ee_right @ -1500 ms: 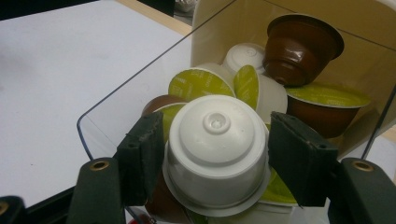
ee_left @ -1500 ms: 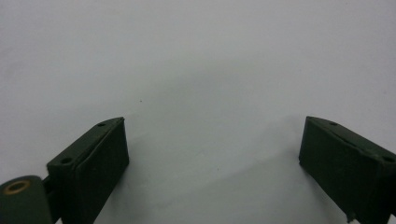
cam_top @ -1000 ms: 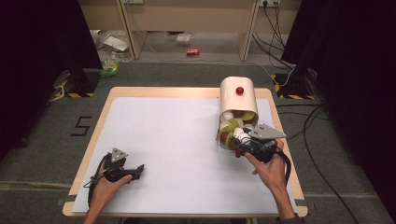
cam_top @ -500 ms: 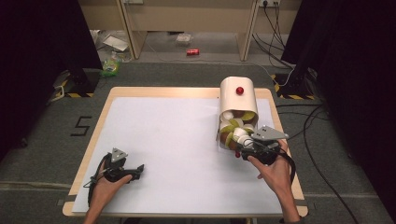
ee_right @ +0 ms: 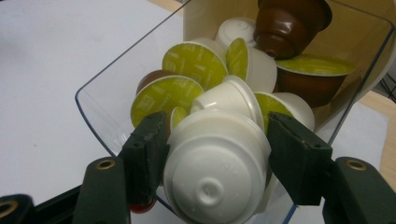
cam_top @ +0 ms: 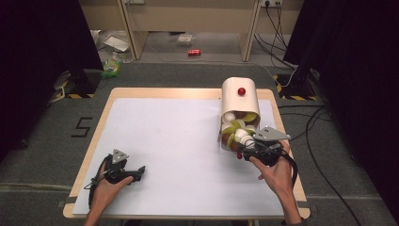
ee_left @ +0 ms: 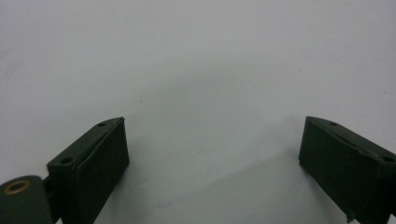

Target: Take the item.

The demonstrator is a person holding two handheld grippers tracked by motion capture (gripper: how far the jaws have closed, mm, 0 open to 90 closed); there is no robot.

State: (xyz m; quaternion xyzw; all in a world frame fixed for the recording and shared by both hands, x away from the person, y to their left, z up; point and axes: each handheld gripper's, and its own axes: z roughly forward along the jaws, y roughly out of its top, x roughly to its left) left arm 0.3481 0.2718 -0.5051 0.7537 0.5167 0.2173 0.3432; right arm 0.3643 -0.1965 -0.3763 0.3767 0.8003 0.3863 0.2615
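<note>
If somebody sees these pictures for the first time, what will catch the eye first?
First, the clear bin of coffee capsules at the table's right side, under a cream dispenser. The right hand-held gripper is shut on a white capsule at its mouth. The left hand-held gripper rests open near the front-left corner.

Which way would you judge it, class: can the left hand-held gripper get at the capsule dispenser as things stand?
Probably not without moving: the left hand-held gripper rests open on the white mat, far across from the capsule dispenser.
</note>
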